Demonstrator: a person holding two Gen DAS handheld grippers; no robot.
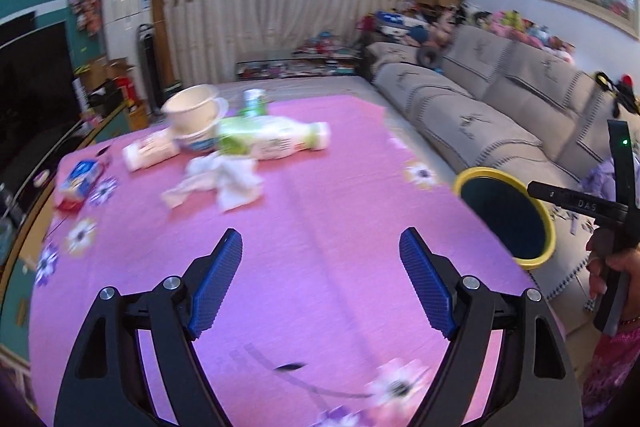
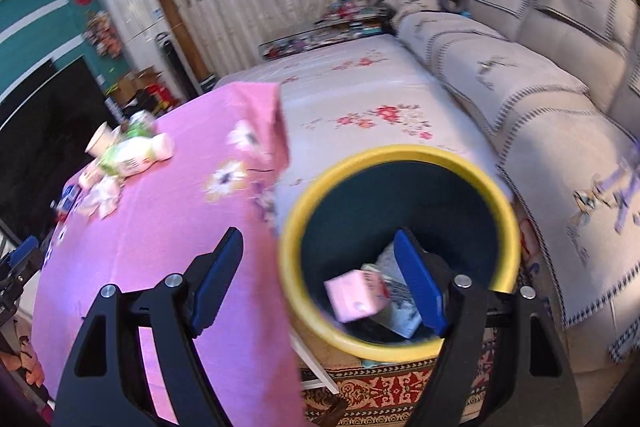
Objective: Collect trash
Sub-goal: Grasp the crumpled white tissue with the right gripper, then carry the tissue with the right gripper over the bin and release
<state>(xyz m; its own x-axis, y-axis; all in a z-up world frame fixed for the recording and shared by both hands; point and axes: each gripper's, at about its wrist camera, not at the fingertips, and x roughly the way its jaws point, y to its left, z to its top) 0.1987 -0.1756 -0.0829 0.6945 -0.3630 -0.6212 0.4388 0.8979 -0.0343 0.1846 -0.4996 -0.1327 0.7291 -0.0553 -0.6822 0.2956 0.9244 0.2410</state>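
Right gripper (image 2: 318, 273): jaws wide apart, empty, above yellow-rimmed bin (image 2: 400, 155) holding pink carton (image 2: 354, 293). Left gripper (image 1: 320, 277): spread, empty. Bottle (image 1: 272, 139), tissue (image 1: 224, 181) near table's far-left corner.

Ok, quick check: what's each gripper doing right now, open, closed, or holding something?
Left gripper: open, empty, above the pink tablecloth.
Right gripper: open, empty, by the yellow-rimmed bin, a pink carton inside it.

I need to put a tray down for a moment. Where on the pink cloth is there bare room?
The near half of the pink cloth is bare, between the tissue and the left tongs. The far-left end is crowded: cups, bottle, packets.
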